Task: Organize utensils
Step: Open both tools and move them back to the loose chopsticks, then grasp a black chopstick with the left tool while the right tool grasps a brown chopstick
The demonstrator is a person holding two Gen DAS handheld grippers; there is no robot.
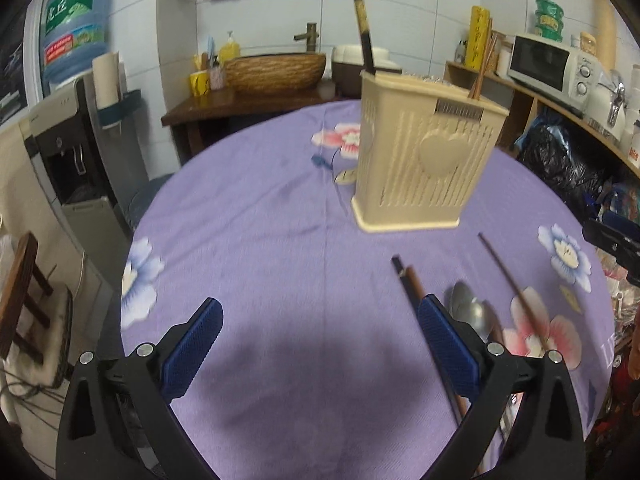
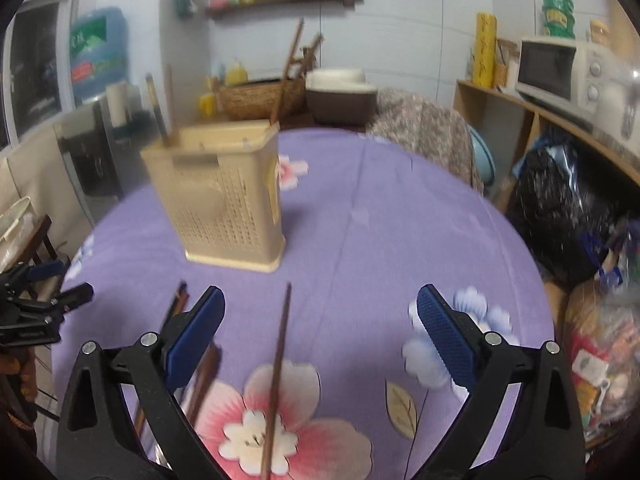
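Observation:
A beige slotted utensil holder [image 1: 424, 164] [image 2: 224, 196] stands on the purple flowered tablecloth [image 1: 260, 220] with several chopsticks upright in it. On the cloth in front of it lie a brown chopstick [image 1: 516, 296] [image 2: 278, 368], a dark chopstick pair [image 1: 408, 284] [image 2: 176, 308] and a metal spoon [image 1: 472, 312]. My left gripper [image 1: 320, 320] hovers open over bare cloth, its right finger just left of the pair and spoon. My right gripper [image 2: 320, 312] is open above the single brown chopstick, which lies between its fingers.
A wooden counter with a woven basket [image 1: 276, 72] sits behind the table. Shelves with a microwave [image 1: 552, 64] and a black bag [image 2: 560, 216] line the right side. A water dispenser [image 1: 76, 148] and wooden stool [image 1: 24, 300] stand left. A patterned chair back [image 2: 424, 136] is at the far edge.

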